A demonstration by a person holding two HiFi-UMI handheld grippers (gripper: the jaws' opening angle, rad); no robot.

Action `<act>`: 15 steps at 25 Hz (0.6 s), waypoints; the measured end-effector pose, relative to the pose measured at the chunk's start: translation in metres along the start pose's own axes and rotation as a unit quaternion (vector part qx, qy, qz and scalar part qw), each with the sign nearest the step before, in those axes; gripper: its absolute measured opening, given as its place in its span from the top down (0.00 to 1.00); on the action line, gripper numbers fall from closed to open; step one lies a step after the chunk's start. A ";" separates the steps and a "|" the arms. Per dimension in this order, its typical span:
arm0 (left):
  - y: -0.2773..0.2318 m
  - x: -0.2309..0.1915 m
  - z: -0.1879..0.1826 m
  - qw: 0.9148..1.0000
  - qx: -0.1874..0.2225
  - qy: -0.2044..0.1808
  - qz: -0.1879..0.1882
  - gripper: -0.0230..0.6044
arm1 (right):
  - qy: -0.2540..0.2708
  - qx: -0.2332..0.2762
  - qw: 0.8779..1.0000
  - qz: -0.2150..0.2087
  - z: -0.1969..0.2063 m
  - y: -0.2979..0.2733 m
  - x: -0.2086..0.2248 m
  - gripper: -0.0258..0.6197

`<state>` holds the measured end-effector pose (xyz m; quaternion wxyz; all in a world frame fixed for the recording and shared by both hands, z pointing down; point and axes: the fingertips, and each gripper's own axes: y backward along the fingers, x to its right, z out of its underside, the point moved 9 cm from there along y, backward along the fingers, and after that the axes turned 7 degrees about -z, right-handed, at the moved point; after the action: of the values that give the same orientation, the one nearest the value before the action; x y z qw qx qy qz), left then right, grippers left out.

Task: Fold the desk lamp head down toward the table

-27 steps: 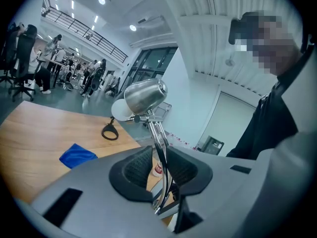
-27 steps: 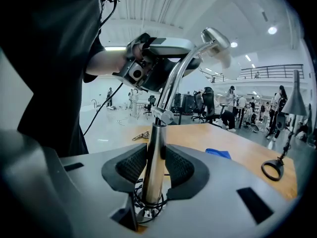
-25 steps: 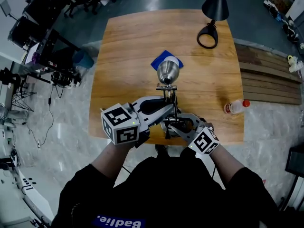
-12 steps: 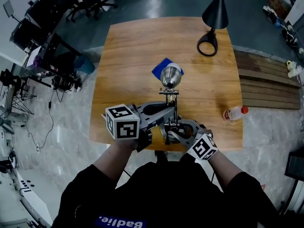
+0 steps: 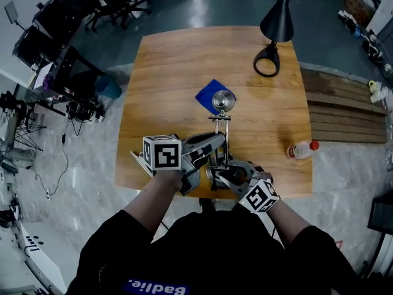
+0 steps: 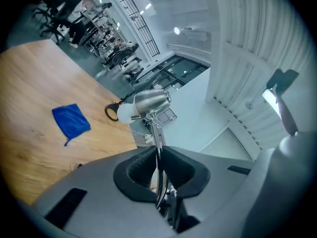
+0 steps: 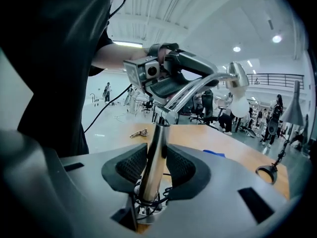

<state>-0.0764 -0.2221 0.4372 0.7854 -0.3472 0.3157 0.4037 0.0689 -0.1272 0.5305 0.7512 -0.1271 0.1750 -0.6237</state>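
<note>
A chrome desk lamp stands at the near edge of the wooden table. Its head hangs out over the table on a thin double-rod arm; the head also shows in the left gripper view and the right gripper view. My left gripper has just been closing and is shut on that arm, the rods pinched between its pads. My right gripper is shut on the lamp's upright post just above the base.
A blue cloth lies under and beyond the lamp head. A black lamp with a ring base stands at the far right corner. A bottle lies near the right edge.
The lamp head has swung lower and farther out over the table. My left gripper has rolled and sunk with the arm. The right gripper has kept its place on the post.
</note>
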 end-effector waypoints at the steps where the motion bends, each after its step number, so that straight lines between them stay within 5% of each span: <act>1: -0.003 -0.004 0.000 1.000 0.000 0.014 0.002 0.89 | 0.001 0.000 1.000 0.000 0.000 0.000 0.000 0.78; 15: -0.032 -0.065 0.022 0.987 -0.048 0.154 -0.023 0.83 | 0.007 -0.003 1.000 0.000 -0.001 -0.001 -0.005 0.78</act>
<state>-0.0748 -0.2450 0.5093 0.7188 -0.4502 0.4048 0.3417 0.0665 -0.1224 0.5308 0.7492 -0.1244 0.1822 -0.6245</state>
